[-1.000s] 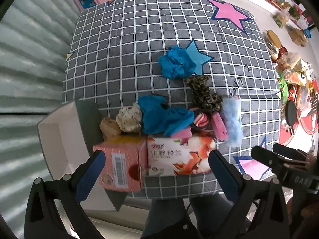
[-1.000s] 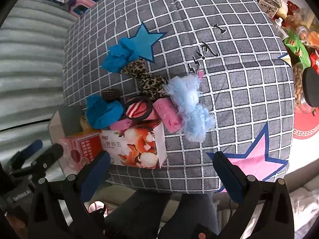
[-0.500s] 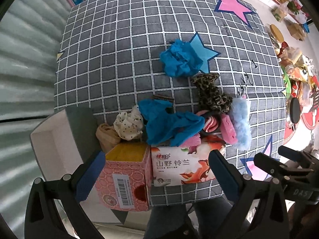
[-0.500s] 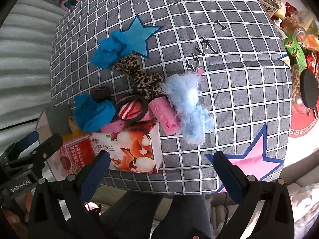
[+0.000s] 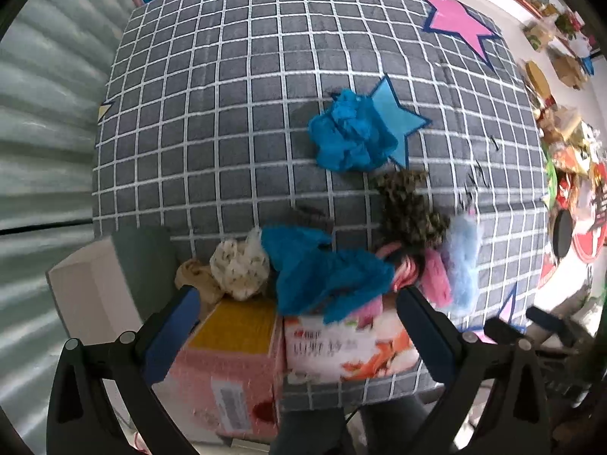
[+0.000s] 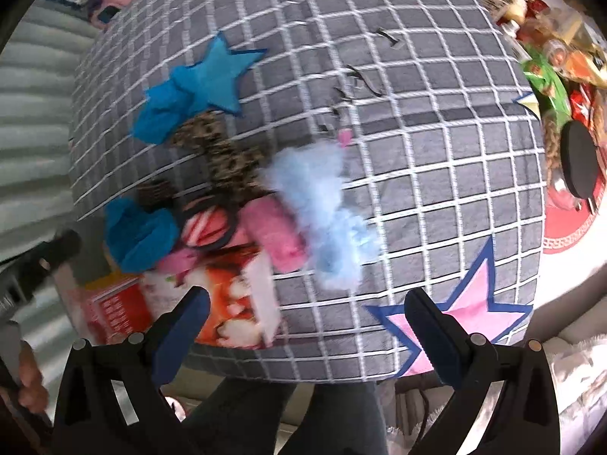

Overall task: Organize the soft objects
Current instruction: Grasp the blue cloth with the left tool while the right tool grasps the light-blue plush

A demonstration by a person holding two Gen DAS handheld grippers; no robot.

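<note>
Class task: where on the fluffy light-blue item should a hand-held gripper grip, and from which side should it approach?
Probably the light-blue fluffy item's narrow middle, from above with the right hand-held gripper, one finger toward the bare checked cloth. It lies elongated; its left side touches the pink roll, so entry there is crowded.

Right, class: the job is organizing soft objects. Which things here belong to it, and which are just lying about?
Belongs to the job:
blue cloth
leopard-print scrunchie
light blue fluffy piece
pink plush roll
cream dotted scrunchie
open white box

Just lying about:
tissue pack
pink carton
snack packets
</note>
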